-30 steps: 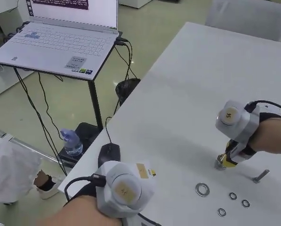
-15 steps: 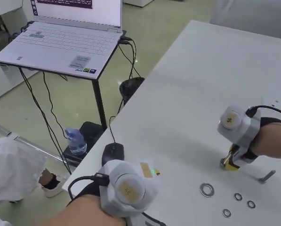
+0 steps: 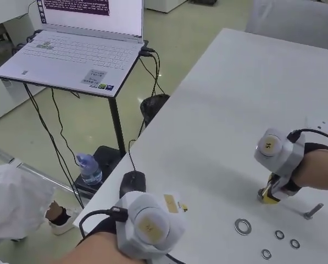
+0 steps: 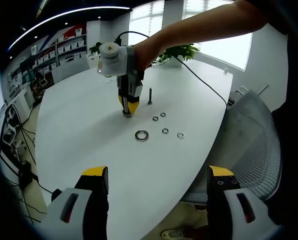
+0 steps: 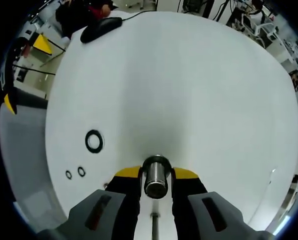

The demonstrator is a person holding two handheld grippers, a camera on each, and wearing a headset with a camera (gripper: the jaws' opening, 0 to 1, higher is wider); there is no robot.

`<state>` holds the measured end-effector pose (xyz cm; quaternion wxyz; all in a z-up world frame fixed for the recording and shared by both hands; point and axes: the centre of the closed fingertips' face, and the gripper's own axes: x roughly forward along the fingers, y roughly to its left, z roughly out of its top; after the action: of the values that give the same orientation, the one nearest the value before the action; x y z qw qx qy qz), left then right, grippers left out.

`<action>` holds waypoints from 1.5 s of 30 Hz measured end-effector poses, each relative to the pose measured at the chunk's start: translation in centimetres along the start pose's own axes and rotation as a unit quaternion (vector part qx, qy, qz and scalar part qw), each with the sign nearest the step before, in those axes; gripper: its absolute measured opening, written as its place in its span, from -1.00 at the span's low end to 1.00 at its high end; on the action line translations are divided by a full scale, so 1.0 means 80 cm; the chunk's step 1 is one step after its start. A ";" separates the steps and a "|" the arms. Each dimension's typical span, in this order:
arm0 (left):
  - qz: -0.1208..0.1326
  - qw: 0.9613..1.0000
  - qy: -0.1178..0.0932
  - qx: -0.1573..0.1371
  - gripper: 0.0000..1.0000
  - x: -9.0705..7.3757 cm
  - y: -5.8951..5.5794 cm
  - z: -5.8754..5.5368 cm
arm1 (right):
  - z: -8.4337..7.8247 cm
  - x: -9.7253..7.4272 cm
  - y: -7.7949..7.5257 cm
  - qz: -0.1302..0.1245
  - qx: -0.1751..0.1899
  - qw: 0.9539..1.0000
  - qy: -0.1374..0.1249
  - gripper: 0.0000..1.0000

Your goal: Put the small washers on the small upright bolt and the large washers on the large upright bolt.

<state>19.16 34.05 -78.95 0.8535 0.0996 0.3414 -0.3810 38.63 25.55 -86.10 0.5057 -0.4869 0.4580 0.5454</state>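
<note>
right tongs [image 3: 269, 196] grip the large bolt [image 5: 156, 176] on the table [image 3: 235, 99].

- The large bolt [image 5: 155, 176] is thick and silver, and stands upright on the white surface [image 3: 218, 110], clamped between yellow-tipped jaws.
- The small bolt [image 4: 149, 95] is thin and upright, near it.
- One large washer [image 3: 242, 226] lies flat.
- Three small washers [image 3: 279, 235] lie flat beside it.

The laptop [image 3: 70, 55] screen's chopped off by the head view's top edge, text too blurry to read. The large bolt [image 5: 156, 184] is end-on, its shank buried between the right gripper [image 5: 156, 174] jaws.
</note>
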 end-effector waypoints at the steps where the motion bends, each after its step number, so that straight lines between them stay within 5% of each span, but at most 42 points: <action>1: 0.000 1.000 0.000 0.000 0.60 0.000 0.000 0.000 | 0.000 0.000 -0.002 0.000 0.002 1.000 0.000 -0.53; 9: 0.000 1.000 0.003 -0.002 0.58 -0.002 -0.003 -0.002 | 0.003 -0.003 -0.005 0.003 0.017 1.000 -0.018 -0.37; 20: 0.002 1.000 -0.003 0.005 0.58 -0.004 -0.001 0.008 | 0.009 -0.044 -0.001 -0.009 0.001 0.999 -0.048 -0.36; 27: 0.003 1.000 -0.002 0.007 0.60 -0.007 -0.003 0.011 | 0.023 -0.064 0.020 -0.012 -0.025 0.997 -0.068 -0.36; 45: 0.011 1.000 -0.013 0.009 0.59 -0.019 -0.003 0.019 | 0.042 -0.064 0.064 -0.002 -0.081 0.993 -0.082 -0.36</action>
<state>19.03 34.09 -76.80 0.8613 0.1060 0.3254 -0.3756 33.37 27.98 -80.63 0.5017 -0.4805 0.3683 0.6179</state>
